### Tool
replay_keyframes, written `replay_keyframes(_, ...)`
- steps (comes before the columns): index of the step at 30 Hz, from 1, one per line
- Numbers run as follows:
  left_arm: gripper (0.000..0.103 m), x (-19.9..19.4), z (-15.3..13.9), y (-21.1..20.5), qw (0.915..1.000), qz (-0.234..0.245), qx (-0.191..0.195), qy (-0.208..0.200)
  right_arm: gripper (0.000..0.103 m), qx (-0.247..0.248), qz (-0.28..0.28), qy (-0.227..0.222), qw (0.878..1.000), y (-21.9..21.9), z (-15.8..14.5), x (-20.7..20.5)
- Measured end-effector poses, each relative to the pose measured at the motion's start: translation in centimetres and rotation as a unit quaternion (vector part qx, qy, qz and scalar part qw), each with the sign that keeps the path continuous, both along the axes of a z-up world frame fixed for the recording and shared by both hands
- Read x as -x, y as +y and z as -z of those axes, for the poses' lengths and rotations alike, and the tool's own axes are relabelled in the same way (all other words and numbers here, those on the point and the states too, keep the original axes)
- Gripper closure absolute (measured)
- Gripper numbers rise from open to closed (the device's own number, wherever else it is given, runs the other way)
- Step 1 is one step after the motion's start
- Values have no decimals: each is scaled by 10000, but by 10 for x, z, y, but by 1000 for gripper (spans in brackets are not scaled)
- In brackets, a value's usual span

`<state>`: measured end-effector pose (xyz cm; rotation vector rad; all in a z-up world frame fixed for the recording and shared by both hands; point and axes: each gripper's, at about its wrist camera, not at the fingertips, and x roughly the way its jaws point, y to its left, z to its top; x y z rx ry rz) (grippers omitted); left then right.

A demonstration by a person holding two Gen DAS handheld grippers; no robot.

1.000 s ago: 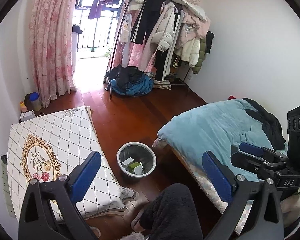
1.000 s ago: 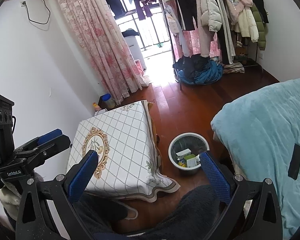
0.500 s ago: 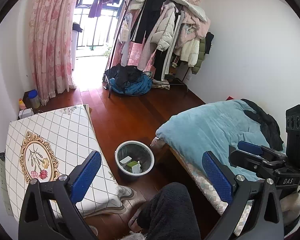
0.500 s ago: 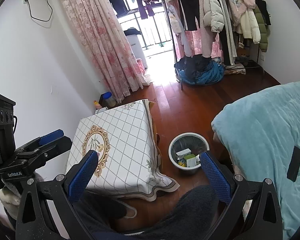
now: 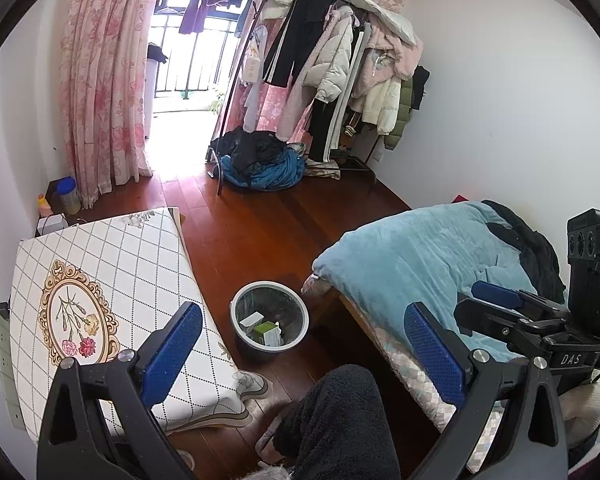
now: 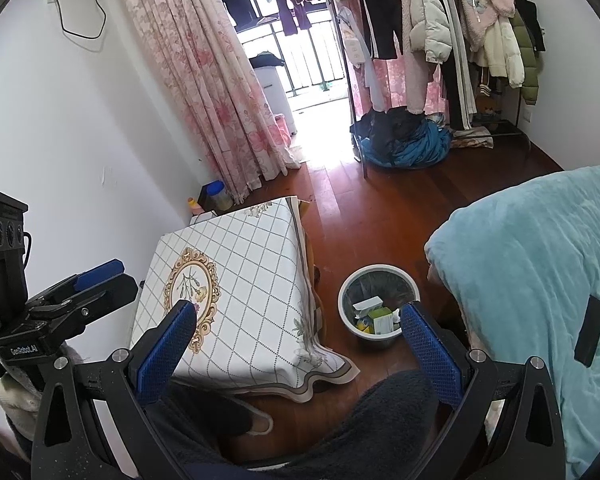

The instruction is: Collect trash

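Trash bin [image 5: 269, 322] holds small boxes [image 5: 265, 330]; both claws empty.

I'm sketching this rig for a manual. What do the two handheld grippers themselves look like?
Both match: black angular frames with silver screws, and jaws faced with blue dimpled pads. The left gripper view shows the right gripper's body from the side: black, a blue lever on top, white "DAS" lettering, a boxy black module behind. The other view shows the left one likewise, labelled "GenRobot.AI", with a thin black cable.
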<state>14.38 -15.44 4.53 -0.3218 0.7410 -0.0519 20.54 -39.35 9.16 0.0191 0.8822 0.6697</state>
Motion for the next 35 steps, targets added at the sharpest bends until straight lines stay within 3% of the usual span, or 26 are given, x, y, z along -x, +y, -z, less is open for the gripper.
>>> replay_keyframes(35,0,-4,-1,-2,10000,-37,18,5,0,44,-103,5,9999,6,5,-4)
